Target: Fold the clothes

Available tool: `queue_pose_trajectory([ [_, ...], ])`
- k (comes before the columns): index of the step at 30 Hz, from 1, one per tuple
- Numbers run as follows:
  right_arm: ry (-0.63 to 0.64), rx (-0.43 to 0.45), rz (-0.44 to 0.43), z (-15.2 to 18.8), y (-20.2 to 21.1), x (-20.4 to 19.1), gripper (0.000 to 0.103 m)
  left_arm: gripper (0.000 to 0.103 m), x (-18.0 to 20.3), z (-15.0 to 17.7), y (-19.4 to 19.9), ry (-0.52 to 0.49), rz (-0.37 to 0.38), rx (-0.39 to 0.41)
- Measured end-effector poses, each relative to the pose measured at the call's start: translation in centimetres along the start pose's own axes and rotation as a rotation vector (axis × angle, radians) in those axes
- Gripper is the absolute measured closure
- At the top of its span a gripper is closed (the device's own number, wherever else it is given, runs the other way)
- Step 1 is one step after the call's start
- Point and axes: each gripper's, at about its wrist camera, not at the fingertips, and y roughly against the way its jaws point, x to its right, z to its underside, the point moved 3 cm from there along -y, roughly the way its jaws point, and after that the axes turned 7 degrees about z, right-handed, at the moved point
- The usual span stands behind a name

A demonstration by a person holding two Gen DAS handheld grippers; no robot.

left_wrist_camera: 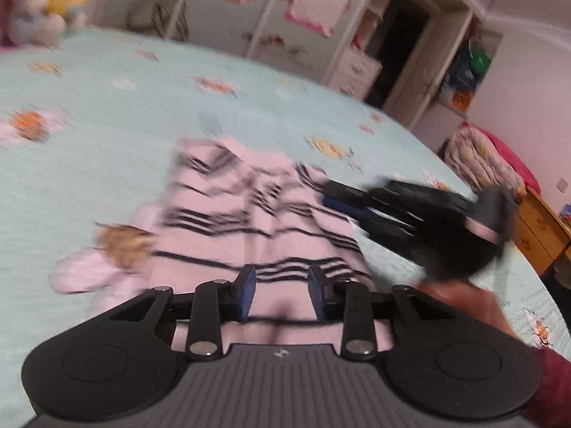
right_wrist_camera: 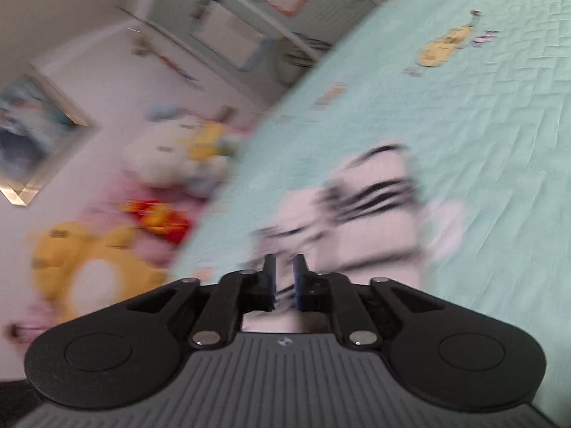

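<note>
A: Nearest first: the left gripper [left_wrist_camera: 282, 292], open or holding?

B: Parted to a middling gap, pads well clear of each other. Pink cloth visible through the gap, yet no pinch to be made out in the blur. Judged open.

A: And the right gripper [right_wrist_camera: 284, 281]?

B: Almost together, only a narrow slit between the pads. Striped cloth in that slit. Pinched, or merely lying behind? Cannot tell.

A: Whereabouts of the clothing?

B: Pale pink soft garment with thin black stripes [left_wrist_camera: 232, 214], rumpled on the mint-green quilted bedspread [left_wrist_camera: 107, 125]. Directly under and ahead of the left gripper. Long axis running straight away from it, stripes lying crosswise.

A: Nearer of the two?

B: The left, right over the near hem. The right reaching in from the right-hand side, tips at the garment's right edge, roughly midway along. Carried by a bare hand [left_wrist_camera: 460, 303] with a dark red sleeve [left_wrist_camera: 553, 392].

A: Meaning what for the fold?

B: Probably a fold across that long axis, near hem carried towards the far end, with the left best placed for it. Possibly the right edge drawn inward instead. Only a guess.

A: Farther off?

B: Bare bedspread beyond the garment, then white and yellow plush toys [left_wrist_camera: 35, 7] at the far left corner, and pale wardrobe doors [left_wrist_camera: 249, 10] behind.
</note>
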Motion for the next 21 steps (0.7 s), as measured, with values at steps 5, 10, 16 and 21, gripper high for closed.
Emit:
queue_pose_trajectory([
  [5,0.066,-0.118,-0.075,4.7,2.0,-5.4,0.088,0.069,-3.0,4.8,4.0,0.159,-0.009,-0.045],
  [10,0.171,-0.230,-0.148,6.0,-2.0,-12.1,0.088,0.068,-3.6,8.6,5.0,0.227,0.015,-0.058],
  [16,0.195,-0.264,0.065,4.5,-9.2,-10.1,0.083,0.066,-2.4,9.9,5.1,0.114,-0.022,-0.027],
  [21,-0.043,-0.170,-0.109,4.2,-6.2,-7.0,0.078,0.065,-4.7,7.8,6.1,0.283,0.070,-0.014],
])
